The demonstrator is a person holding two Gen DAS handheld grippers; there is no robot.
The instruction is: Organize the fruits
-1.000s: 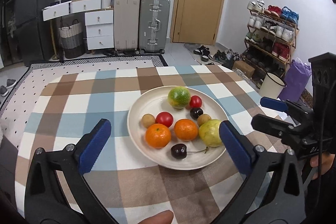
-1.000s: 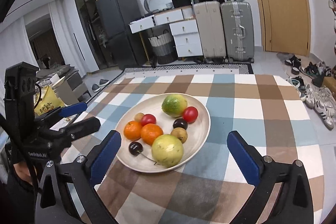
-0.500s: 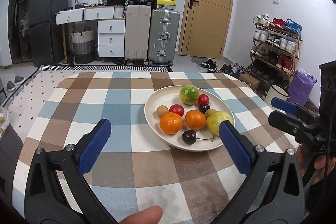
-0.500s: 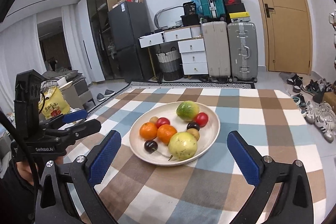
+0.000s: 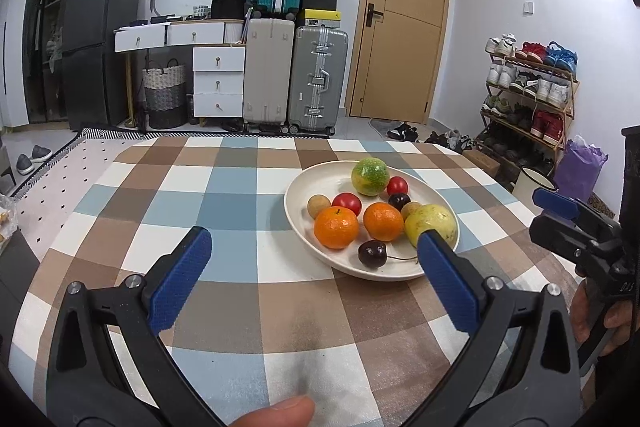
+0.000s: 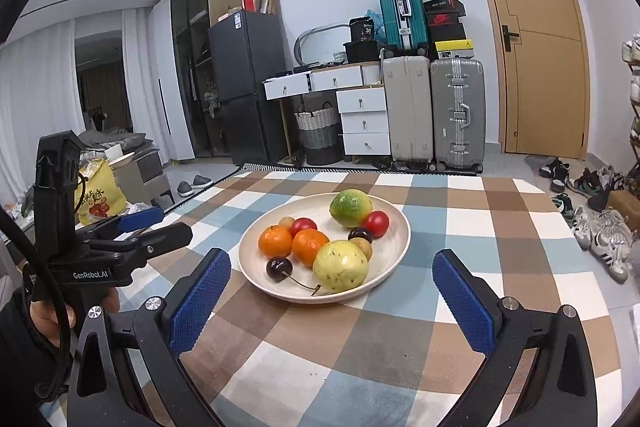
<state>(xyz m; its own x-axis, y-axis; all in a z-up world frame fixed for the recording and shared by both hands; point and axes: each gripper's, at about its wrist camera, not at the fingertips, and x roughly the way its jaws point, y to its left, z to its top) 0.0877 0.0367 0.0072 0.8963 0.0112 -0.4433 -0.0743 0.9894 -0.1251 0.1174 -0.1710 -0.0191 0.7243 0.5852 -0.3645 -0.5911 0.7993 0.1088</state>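
Both tools have pulled back from the round cream plate of fruit (image 5: 304,187); left tool (image 5: 316,269) and right tool (image 6: 332,283) gape wide, empty, near it above the checked worktop (image 5: 224,195).

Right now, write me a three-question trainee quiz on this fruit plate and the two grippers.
1. True or false: the left gripper holds an orange.
2. Which fruit lies nearest the plate rim facing the grippers? A) green citrus B) dark cherry C) red tomato
3. Fill in: the plate holds ___ oranges.

Key: 1 false, both the left and right gripper are open and empty; 2 B; 3 two.
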